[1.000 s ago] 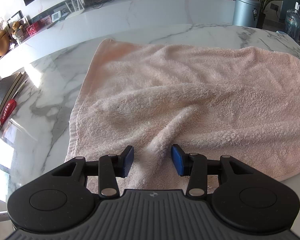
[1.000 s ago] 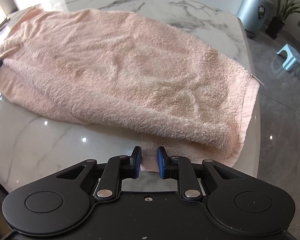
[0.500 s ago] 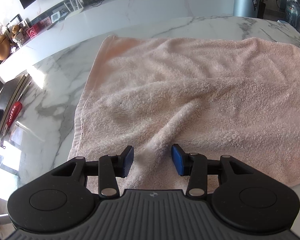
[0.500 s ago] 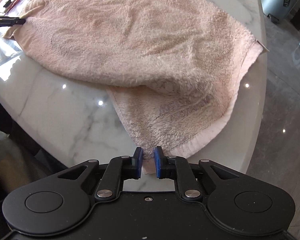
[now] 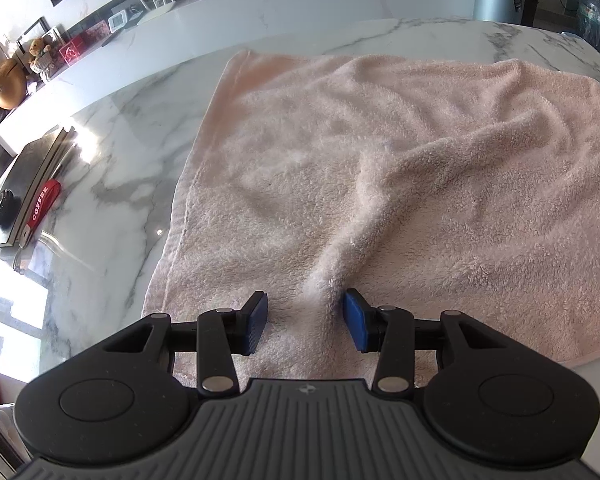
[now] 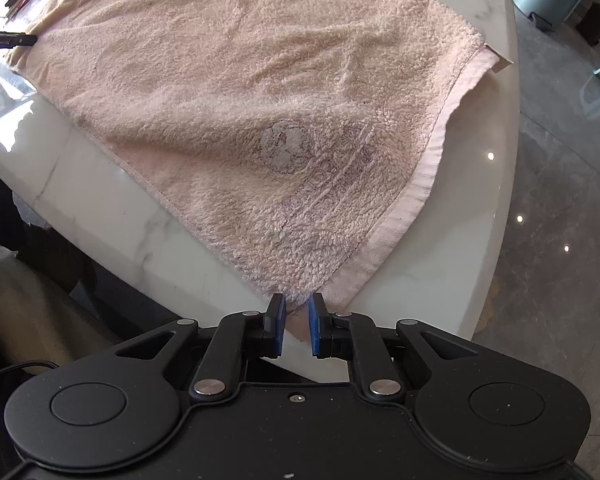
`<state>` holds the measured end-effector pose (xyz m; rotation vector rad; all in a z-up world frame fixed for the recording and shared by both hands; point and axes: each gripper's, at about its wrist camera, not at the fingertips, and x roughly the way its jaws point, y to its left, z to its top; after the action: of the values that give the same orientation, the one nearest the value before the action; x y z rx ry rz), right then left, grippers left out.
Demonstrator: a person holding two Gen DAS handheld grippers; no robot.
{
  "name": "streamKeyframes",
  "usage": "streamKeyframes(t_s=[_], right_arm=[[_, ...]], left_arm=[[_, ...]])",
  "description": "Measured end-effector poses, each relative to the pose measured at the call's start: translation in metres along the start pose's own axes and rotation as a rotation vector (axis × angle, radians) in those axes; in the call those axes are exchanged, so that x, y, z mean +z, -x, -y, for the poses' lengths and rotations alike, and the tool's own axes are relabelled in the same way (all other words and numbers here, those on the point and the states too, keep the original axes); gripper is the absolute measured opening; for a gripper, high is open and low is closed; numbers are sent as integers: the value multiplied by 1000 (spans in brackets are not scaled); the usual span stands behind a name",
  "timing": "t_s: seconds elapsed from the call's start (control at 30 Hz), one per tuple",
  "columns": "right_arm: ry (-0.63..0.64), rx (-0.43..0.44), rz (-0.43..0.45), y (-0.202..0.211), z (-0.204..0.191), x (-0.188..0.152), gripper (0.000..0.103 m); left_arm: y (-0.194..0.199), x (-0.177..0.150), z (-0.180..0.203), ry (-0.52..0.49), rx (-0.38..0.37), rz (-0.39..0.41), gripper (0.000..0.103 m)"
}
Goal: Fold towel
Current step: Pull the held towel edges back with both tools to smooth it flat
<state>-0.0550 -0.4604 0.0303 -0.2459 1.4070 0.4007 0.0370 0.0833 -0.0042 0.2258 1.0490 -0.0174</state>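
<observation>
Right gripper [image 6: 296,326] has pulled the towel's [image 6: 240,92] near corner back off the folded-over layer since a second ago: the doubled flap is now opened out, embroidered band face up, and the corner is drawn to and past the tabletop's [image 6: 112,216] near rounded edge. Right jaws clenched on that corner, a sliver of pink cloth pinched between the blue pads [image 6: 278,326]. Left gripper [image 5: 305,322] barely moved; its jaws stand released, wide apart, straddling a raised ridge of towel [image 5: 380,184] at the near left edge of the marble tabletop [image 5: 112,168], pads not gripping anything. Towel lies spread over most of the tabletop, wrinkles running diagonally from the left gripper toward the far right. Towel's left hem sits parallel to the tabletop's left edge. A red coffee-labelled tag [image 5: 40,204] and a dark tray [image 5: 24,176] sit at the left edge, well apart from the towel.
</observation>
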Motion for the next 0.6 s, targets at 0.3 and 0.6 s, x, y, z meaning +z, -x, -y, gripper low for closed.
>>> streamKeyframes(t_s=[0.3,0.6], right_arm=[[-56,-42,168,15,-13,18,16],[-151,-134,142,-22,-19,36,16]], left_arm=[[23,-4,5,-22,-31,46,37],[13,-17,1,-11,-43,-22,37]])
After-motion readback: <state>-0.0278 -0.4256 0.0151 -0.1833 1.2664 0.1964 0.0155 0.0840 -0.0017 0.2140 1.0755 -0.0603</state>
